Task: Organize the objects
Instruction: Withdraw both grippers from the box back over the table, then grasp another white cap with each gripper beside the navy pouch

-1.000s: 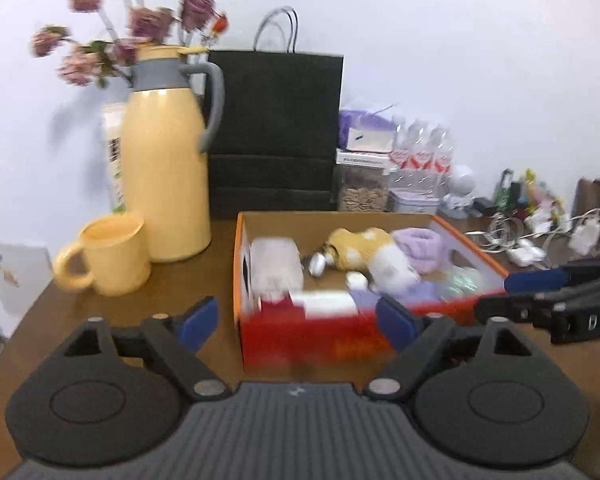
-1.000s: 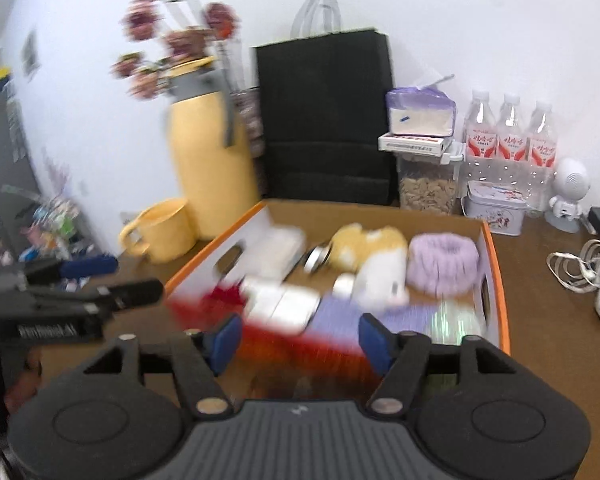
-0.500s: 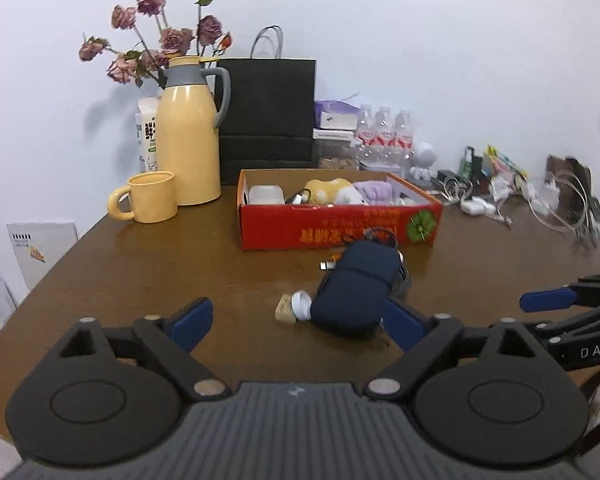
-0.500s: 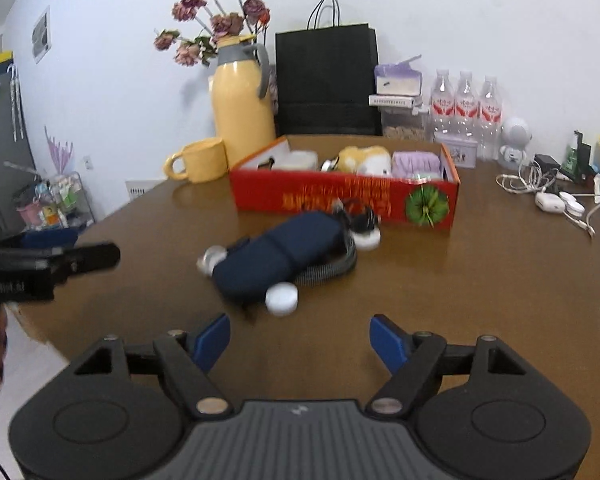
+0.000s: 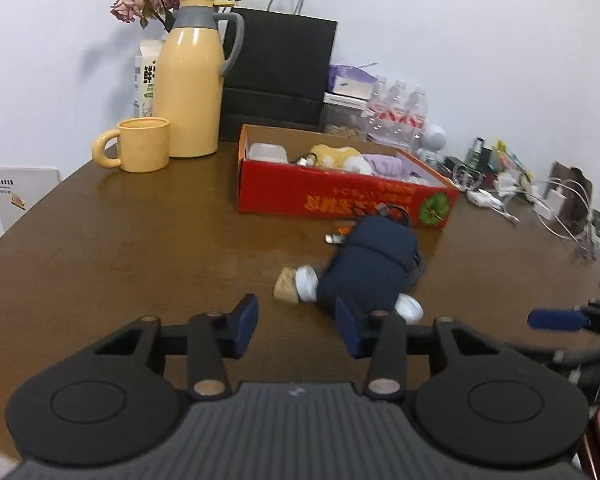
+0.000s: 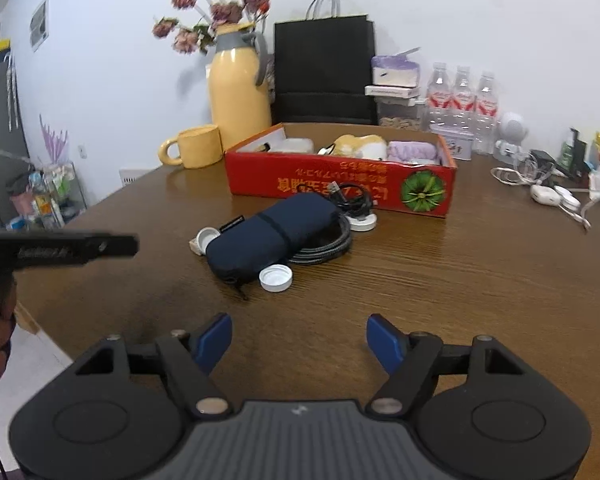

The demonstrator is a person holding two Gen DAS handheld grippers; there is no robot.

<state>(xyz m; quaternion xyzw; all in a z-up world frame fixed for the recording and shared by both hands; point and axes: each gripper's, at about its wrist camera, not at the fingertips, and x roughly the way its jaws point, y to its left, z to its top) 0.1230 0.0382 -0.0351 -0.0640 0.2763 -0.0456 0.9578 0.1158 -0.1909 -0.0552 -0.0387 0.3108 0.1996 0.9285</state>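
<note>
Both claws released, hovering over the tabletop (image 6: 480,264).
Left claw (image 5: 296,326) and right claw (image 6: 299,340) face the navy pouch (image 6: 270,234) before the red box (image 6: 340,186), 2 empty grips.

Pouch (image 6: 270,234) lies before box (image 6: 340,188), mug (image 6: 192,148) left

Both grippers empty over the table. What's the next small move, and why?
Probably ease the right gripper forward toward the white bottle cap. Both grippers are open and hold nothing, the cap lies loose beside the navy pouch, nearest the right fingers, and the red box behind already holds other items.
</note>
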